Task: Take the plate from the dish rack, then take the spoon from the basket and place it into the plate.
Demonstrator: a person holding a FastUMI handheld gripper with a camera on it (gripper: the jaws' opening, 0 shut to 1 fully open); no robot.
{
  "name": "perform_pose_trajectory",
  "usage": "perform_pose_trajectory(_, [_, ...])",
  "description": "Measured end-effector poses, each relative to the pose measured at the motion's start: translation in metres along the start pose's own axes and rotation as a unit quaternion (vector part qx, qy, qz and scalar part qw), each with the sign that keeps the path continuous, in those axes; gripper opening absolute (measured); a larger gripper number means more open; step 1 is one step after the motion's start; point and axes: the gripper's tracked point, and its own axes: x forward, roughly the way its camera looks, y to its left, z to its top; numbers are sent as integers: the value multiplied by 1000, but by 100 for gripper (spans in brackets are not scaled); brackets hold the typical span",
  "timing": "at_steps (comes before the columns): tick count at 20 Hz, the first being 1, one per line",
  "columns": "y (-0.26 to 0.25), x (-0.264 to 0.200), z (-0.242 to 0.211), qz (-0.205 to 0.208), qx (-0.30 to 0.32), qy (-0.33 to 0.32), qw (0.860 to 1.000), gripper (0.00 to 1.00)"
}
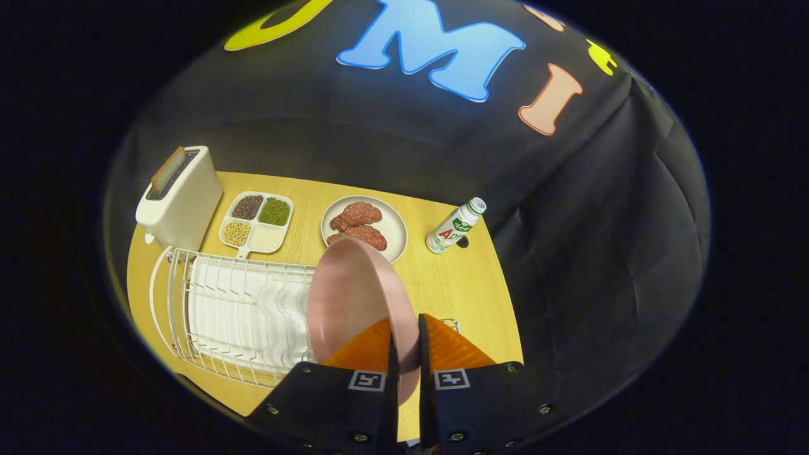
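- Tool [404, 344] was closed on the rim of the round, pale pink plate [354, 303]; one finger lay on each face of the rim, so both pressed on it.
- Pink plate stood on edge between the fingers, its concave face turned toward the white wire dish rack [234, 309]. It was held at the rack's near right end, over the light wooden counter [468, 284]. Whether its lower edge touched the rack or sat clear of it could not be told, as the fingers hid that part.
- Judgement: the on-edge hold matched how a plate stands in rack slots; pinching the rim is the only grip two narrow fingers get on a thin, wide dish.
- Plate surface looked smooth, matte and unmarked, with a shallow raised lip; probably light plastic or melamine, though the material was not certain.
- The rack's white ribbed slots beside the plate held nothing else visible.
- Beyond the rack: a cream two-slot toaster [180, 196] with a slice in it, a white four-compartment tray of beans and grains [258, 221], a white round plate of reddish meat pieces [364, 226], and a small white bottle with green and red label [455, 226] lying tilted.
- Judgement: first step in hand; plate not yet laid flat on the counter.
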Motion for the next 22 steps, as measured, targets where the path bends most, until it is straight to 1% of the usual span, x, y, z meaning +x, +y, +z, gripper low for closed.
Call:
perform_pose_trajectory(4, [-28,-21,-10,25,24,-9,999,14])
perform_pose_trajectory(10, [-79,-41,-38,21,35,-18,999,13])
perform_pose_trajectory(15, [-104,-51,-73,36,48,-18,998,14])
perform_pose_trajectory(18, [-122,-50,-101,29,42,-15,999,13])
perform_pose_trajectory(22, [-136,-47,-135,27,35,6,999,13])
